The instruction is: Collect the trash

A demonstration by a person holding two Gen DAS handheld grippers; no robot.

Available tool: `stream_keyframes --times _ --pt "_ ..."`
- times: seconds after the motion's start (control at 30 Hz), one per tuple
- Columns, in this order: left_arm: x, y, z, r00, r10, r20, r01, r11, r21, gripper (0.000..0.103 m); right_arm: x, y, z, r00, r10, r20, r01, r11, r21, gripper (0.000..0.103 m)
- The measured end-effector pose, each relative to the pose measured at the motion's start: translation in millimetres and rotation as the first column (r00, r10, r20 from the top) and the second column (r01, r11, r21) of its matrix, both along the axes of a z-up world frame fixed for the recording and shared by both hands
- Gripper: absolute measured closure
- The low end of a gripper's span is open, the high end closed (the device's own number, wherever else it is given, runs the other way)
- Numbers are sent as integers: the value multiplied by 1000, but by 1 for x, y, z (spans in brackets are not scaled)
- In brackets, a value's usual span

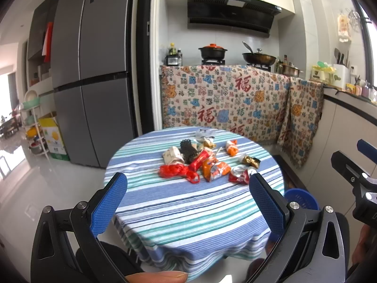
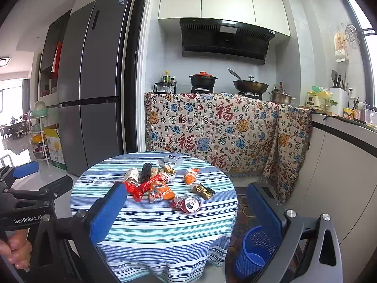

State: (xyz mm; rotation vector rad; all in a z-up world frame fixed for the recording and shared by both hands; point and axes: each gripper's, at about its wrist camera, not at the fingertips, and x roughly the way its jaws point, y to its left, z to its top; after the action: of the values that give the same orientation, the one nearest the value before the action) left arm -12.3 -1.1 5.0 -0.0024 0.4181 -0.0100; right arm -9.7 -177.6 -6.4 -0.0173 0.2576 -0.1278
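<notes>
Blue-and-green striped cloth covers the round table [image 1: 188, 202] seen from the left wrist camera, and the trash is gathered in a loose pile near the table's centre: a knotted red plastic bag [image 1: 175, 171], an orange snack wrapper [image 1: 213, 168], a crushed red can [image 1: 240, 174], a gold wrapper [image 1: 251, 160], a black ridged piece [image 1: 187, 150] and a pale crumpled packet [image 1: 172, 154]. The left gripper [image 1: 188, 204] is held short of the pile with its blue pads spread wide, and nothing is gripped between them. A blue basket [image 1: 301, 198] is partly visible on the floor at the right of the table. In the right wrist view, the same pile is seen on the table [image 2: 165, 233], with the crushed can [image 2: 187, 204] nearest the camera, the orange wrapper [image 2: 161, 192] just beside it and the red bag [image 2: 132, 189] to the left. The right gripper [image 2: 186, 214] is likewise fully spread and empty, well apart from the trash. The blue basket [image 2: 252, 252] stands on the floor just beside the table, below the right-hand finger. A hand [image 2: 15, 250] is seen on the other gripper's handle at the lower left.
</notes>
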Motion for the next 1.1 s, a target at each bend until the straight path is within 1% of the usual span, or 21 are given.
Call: stream_keyframes --times 0.1,0.73,0.9,1.1 --pt "1 -1 -3 1000 -1 -3 1 1000 0 0 0 0 0 1000 -14 1 14 1000 3 0" --pt "1 -4 -4 1000 1 -7 -1 1000 0 0 1 1 -1 1000 -20 3 20 1000 5 0" --pt "1 -5 -9 1000 3 -11 -3 1000 -3 0 2 -3 -4 999 -33 6 33 999 10 0" --pt "7 5 -14 999 7 -32 -7 1000 -17 0 6 -3 -9 999 -33 1 33 999 13 0"
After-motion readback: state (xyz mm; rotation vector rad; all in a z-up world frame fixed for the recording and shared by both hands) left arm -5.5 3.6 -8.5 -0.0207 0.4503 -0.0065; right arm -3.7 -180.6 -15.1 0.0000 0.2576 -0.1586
